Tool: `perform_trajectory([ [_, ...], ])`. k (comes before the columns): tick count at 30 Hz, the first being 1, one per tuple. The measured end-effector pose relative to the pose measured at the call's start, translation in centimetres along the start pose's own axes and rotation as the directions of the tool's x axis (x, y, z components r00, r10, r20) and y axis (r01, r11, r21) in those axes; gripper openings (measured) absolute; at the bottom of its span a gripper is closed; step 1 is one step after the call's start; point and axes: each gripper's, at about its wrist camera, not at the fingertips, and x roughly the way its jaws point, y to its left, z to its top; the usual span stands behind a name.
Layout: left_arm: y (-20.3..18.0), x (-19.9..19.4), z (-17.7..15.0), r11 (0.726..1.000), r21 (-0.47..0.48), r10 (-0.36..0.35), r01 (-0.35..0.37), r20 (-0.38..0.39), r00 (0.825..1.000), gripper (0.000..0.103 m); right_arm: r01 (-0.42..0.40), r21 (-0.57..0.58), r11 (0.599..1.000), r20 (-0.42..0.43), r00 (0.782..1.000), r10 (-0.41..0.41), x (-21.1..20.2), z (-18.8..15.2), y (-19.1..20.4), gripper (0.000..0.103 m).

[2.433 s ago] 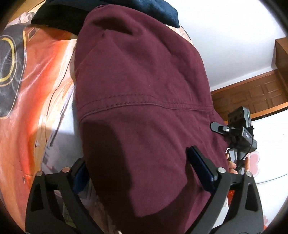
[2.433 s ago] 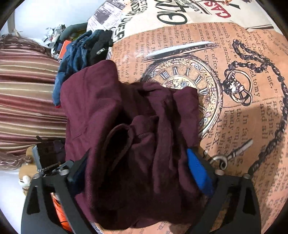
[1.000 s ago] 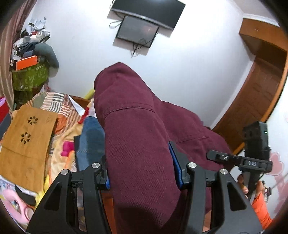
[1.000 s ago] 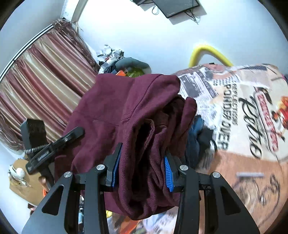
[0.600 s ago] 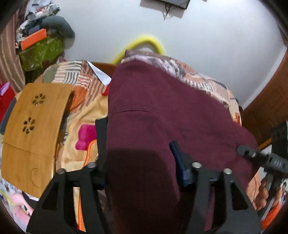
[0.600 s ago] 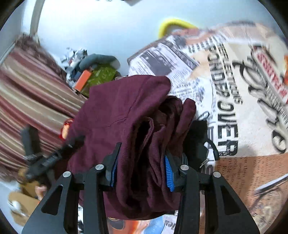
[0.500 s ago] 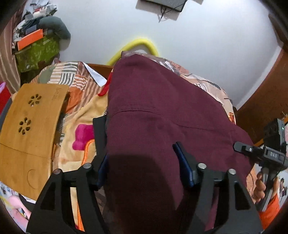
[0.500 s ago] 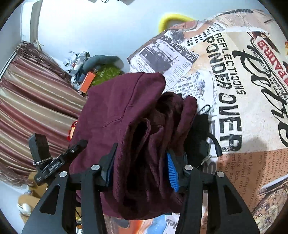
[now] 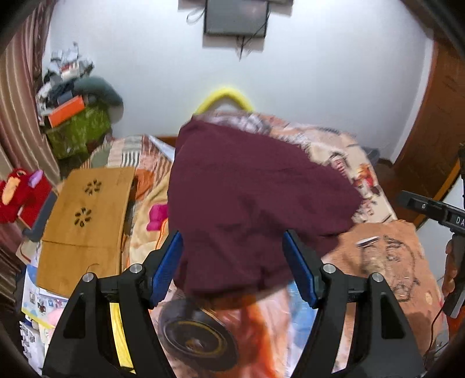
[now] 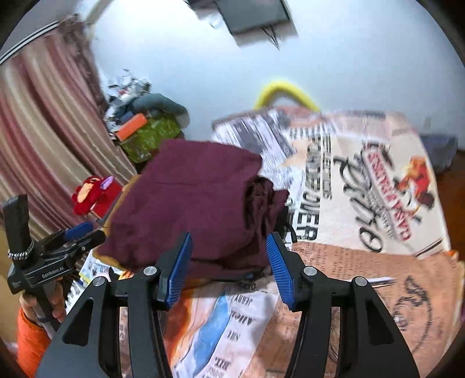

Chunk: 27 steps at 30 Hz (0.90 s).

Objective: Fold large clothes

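Left tool [image 9: 232,272]: jaws spread wide, blue pads [image 9: 167,270] apart, nothing clamped. Maroon garment [image 9: 247,200] sits just ahead of and between the pads; near hem looks level w/ the pad tips, but can't tell if cloth touches them (motion blur). Garment lies as a bunched, folded mass on the bed [image 9: 386,261], spreading away from tool toward the far wall.

Right tool [image 10: 229,266]: also open, pads parted, holding nothing. Same garment [image 10: 189,203] lies just beyond its tips, slightly to the left of centre, w/ rolled/gathered folds along its right edge. Garment rests on the printed bedspread [image 10: 363,186] (newsprint lettering, orange panels).

Outward, left-wrist view: wooden lap tray [image 9: 84,221] w/ flower cut-outs lies left of garment, beside it on the bed. Red plush toy [image 9: 17,194] further left at the edge. Green box [image 9: 78,130] w/ orange item and clutter on top, back left by the striped curtain [image 9: 20,96]. Yellow curved tube [image 9: 223,97] behind the bed head. Wall-mounted screen [image 9: 235,17] above, on the white wall. Brown wooden door [image 9: 436,122] at right.

Each view catches the other tool at its frame edge: right one at far right, left one at lower left, gripped by a hand [image 10: 55,305] w/ orange sleeve.
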Motion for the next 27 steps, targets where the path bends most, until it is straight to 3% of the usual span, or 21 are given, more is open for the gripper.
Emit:
perform_trajectory([
  [4,-2.2,-6.6,0.1,1.0,0.005,-0.014,0.014,0.122,0.992,0.07,-0.038,-0.076,0.996,0.08,0.996,0.044,-4.7,-0.4,2.9,0.051],
  [7,-4.2,-11.9,-0.1,0.999,0.039,-0.006,-0.003,0.226,0.974,0.07,-0.056,-0.133,0.99,0.175,0.981,0.079,-9.2,-1.0,5.3,0.051],
  [9,-5.6,-15.4,-0.7,0.998,0.06,-0.009,-0.009,0.298,0.955,0.07,-0.059,-0.168,0.984,0.227,0.969,0.097,-11.0,-1.5,6.6,0.051],
  [13,-8.0,-21.3,-3.2,0.997,0.071,-0.016,-0.018,0.447,0.894,0.075,-0.043,-0.266,0.963,0.354,0.925,0.139,-16.3,-4.2,9.9,0.054],
  [15,-8.8,-23.9,-5.2,0.998,0.065,-0.017,-0.02,0.525,0.851,0.083,-0.022,-0.29,0.957,0.423,0.894,0.149,-18.2,-5.7,10.8,0.064],
  [17,-9.7,-25.6,-6.9,0.996,0.073,-0.008,-0.041,0.573,0.82,0.084,0.016,-0.299,0.954,0.504,0.852,0.144,-20.5,-7.8,11.8,0.067],
  [19,-10.4,-26.9,-8.5,0.994,0.082,0.006,-0.07,0.606,0.795,0.084,0.038,-0.297,0.954,0.539,0.831,0.134,-21.5,-9.0,12.3,0.067],
  [22,-11.0,-28.3,-10.5,0.994,0.066,0.022,-0.083,0.637,0.771,0.091,0.075,-0.285,0.956,0.569,0.816,0.105,-22.1,-10.5,13.0,0.069],
  [25,-11.4,-29.0,-11.8,0.994,0.03,0.059,-0.104,0.66,0.749,0.1,0.095,-0.253,0.963,0.588,0.805,0.075,-21.9,-11.1,13.1,0.084],
  [27,-11.2,-29.0,-12.1,0.995,0.017,0.059,-0.094,0.659,0.75,0.101,0.102,-0.242,0.965,0.591,0.805,0.063,-21.7,-11.4,13.1,0.088],
])
